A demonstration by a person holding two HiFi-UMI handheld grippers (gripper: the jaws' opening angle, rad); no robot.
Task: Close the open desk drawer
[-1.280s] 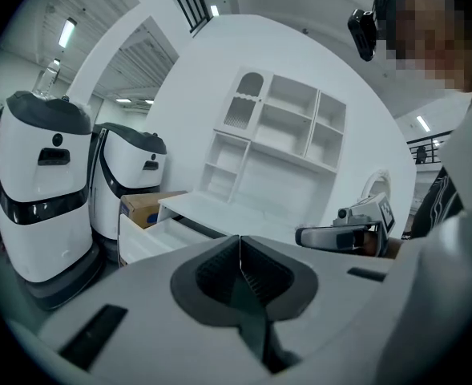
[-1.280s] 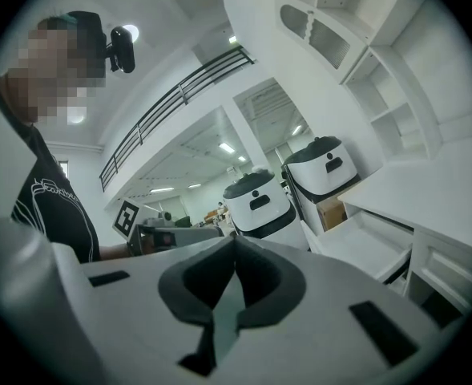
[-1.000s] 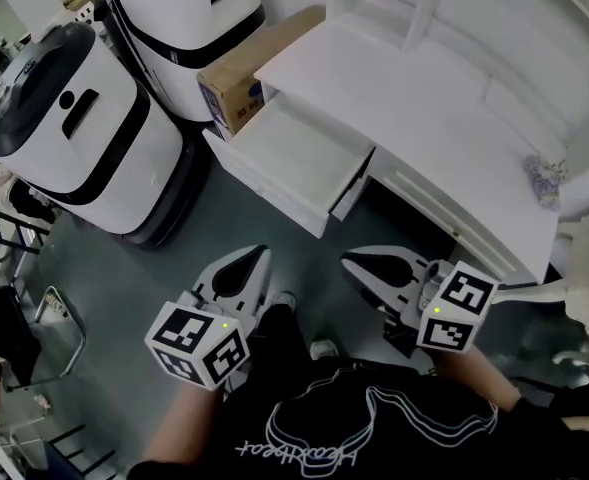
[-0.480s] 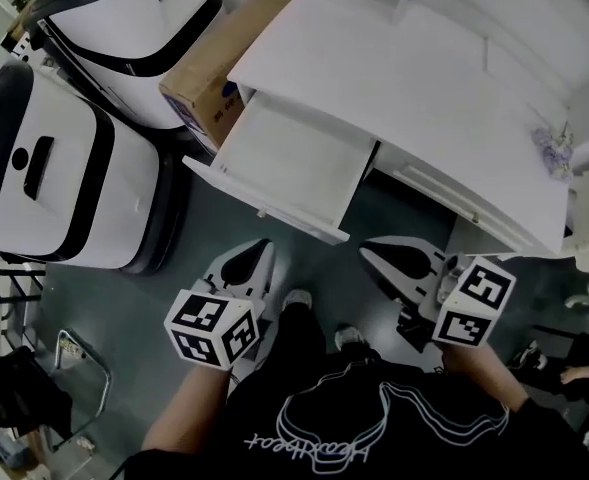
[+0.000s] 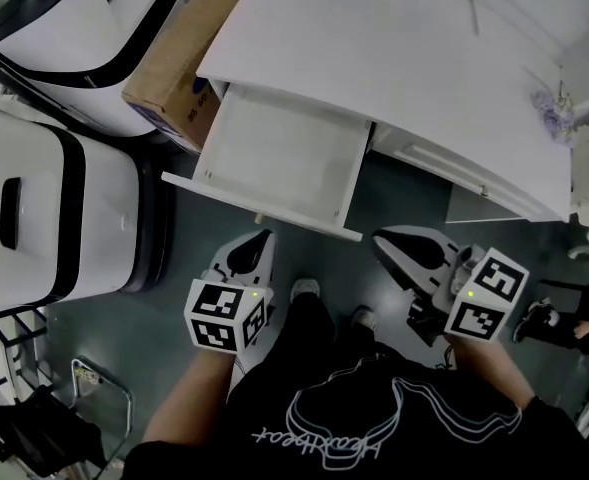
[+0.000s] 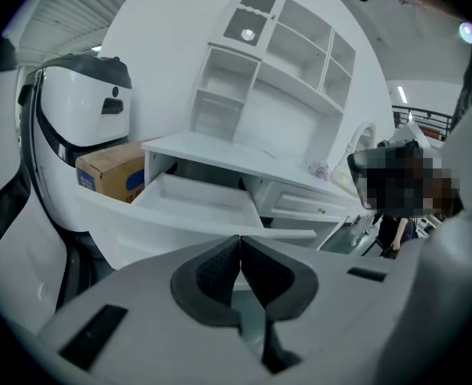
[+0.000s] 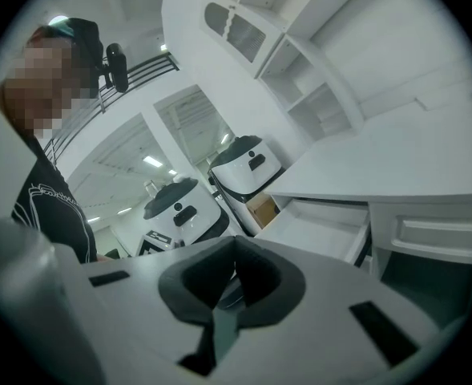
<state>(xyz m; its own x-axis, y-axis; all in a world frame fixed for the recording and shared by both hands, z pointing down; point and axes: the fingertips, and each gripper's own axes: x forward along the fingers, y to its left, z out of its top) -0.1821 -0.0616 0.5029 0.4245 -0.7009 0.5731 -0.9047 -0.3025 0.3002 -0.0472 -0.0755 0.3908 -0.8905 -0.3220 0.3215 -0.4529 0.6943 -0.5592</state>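
Drawer (image 5: pixel 274 163): white, shallow, pulled fully out from the left end of the table (image 5: pixel 394 48), with its pale inside in view and its front edge facing the person. Table: white, with a closed second drawer (image 5: pixel 444 163) to the right of the open one and a shelf unit (image 6: pixel 276 70) rising at the back. Cardboard box (image 5: pixel 179 63): brown, lying on the floor (image 5: pixel 174 268) against the table's left end, just beside the open drawer. White machine (image 5: pixel 34 208): large, rounded, with black bands, standing left of the box, with a similar one behind it. Left gripper (image 5: pixel 264 238): jaws pressed together with nothing between them, tip pointing at the drawer front, near it but apart. Right gripper (image 5: pixel 379 238): jaws likewise pressed together with nothing between them, held low beyond the drawer's right corner, apart from the table. Shoes (image 5: pixel 304 290): on the floor between the two grippers.
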